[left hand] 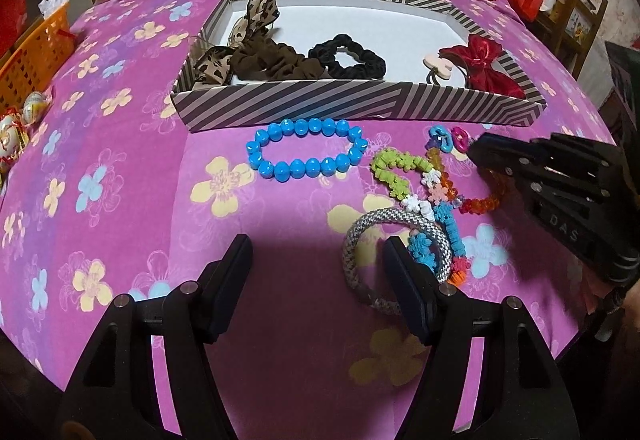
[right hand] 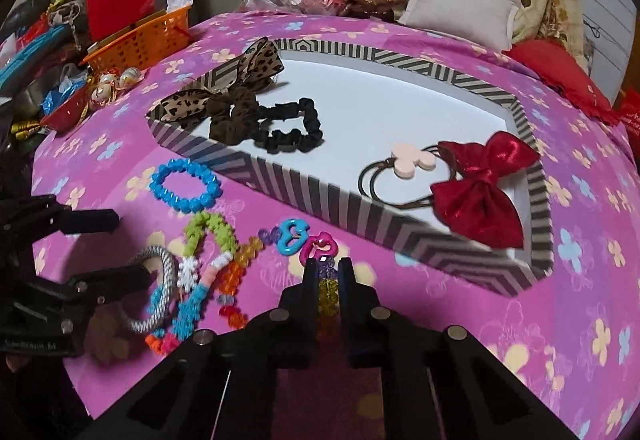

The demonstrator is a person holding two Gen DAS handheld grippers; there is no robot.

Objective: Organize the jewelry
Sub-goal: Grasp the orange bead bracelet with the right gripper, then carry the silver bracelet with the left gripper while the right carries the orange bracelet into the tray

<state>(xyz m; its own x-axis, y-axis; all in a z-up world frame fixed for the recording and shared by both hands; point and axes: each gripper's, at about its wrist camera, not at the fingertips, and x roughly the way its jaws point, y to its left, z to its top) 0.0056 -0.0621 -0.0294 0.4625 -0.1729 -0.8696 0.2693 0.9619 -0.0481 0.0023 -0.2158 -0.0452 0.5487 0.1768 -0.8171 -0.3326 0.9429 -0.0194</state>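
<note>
Jewelry: loose pieces lay on the bedspread (left hand: 120, 200) just in front of the box (left hand: 304, 104); hair ties were already inside it.
Box: you had a shallow cardboard tray with grey-and-cream diagonal stripes on its walls and a smooth white floor.
Blue bracelet (left hand: 306, 154): a ring of glossy, rounded plastic beads, lying flat near the box's front wall.
Bead chain (right hand: 240, 268): translucent, faceted orange and yellow beads, ending in a blue ring (right hand: 294, 236) and a pink ring (right hand: 318, 246) of shiny plastic.
Flower string (left hand: 400, 176): spiky little plastic blossoms in green, white and blue, tangled with the bead chain.
Rope bangle (left hand: 360, 260): a thick woven hoop in grey and white, matte and braided.
Left gripper (left hand: 318, 276): you held it spread wide, nothing between its flat black pads; its right finger overlapped the bangle, though you could not tell whether it touched.
Right gripper (right hand: 328, 268): you had its narrow fingers pinched in on the bead chain, just behind the pink ring.
Leopard bow (right hand: 224, 92): soft printed fabric, draped over the box's left wall.
Black scrunchie (right hand: 292, 128): ruffled velvet-like loop on the box floor.
Red bow (right hand: 480, 184): shiny satin, beside a pale pink mouse-head charm (right hand: 412, 160) on brown elastic.
Bedspread: pink cloth printed with pale flowers.
</note>
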